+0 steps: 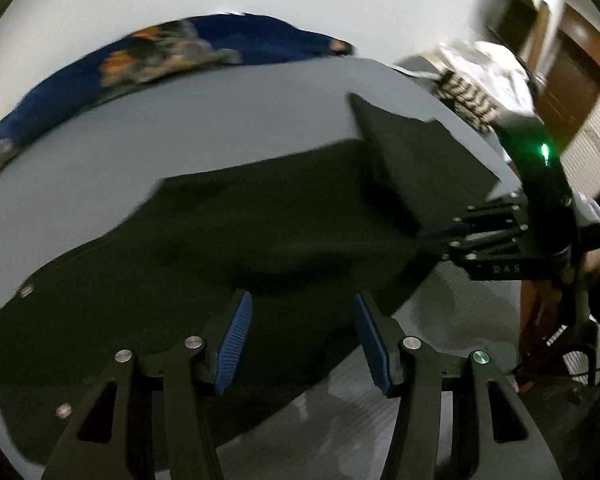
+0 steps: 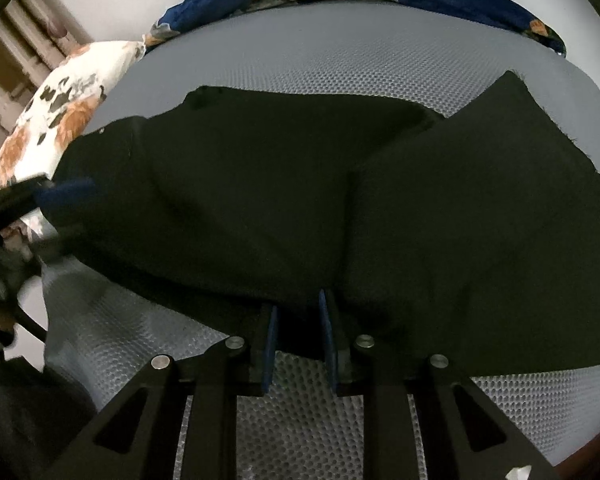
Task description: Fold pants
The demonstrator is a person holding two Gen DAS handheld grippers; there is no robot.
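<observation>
Left gripper (image 1: 302, 340): jaws spread, nothing between the blue ribbed pads (image 1: 236, 342); it hovers over the near edge of the black pants (image 1: 188, 240), apparently free to take a fresh hold. The frame is blurred.

Right gripper (image 2: 298, 342): jaws narrowly parted, the pads straddling the near hem of the pants (image 2: 260, 200) where two layers meet. Whether the pads press the cloth or merely stand beside it cannot be told, since the cloth hides the tips; probably placed there to pin or release the fold line.

Black pants: spread flat across the grey honeycomb-textured mattress (image 2: 340, 68), one part already laid over the other, the overlapping edge running from the right gripper toward the far side. One far corner sticks out at an angle, so the fold looks partial and uneven.

Surroundings: dark blue floral blanket (image 1: 148, 56) bunched along the far edge of the mattress, well apart from the pants; white floral pillow (image 2: 60, 120) at the side, just beside the waist end of the pants; wooden furniture (image 1: 568, 64) beyond. A hand (image 1: 596, 260) grips the right gripper's handle.

Obstructions: none lies on the pants; only the pillow crowds one end.
</observation>
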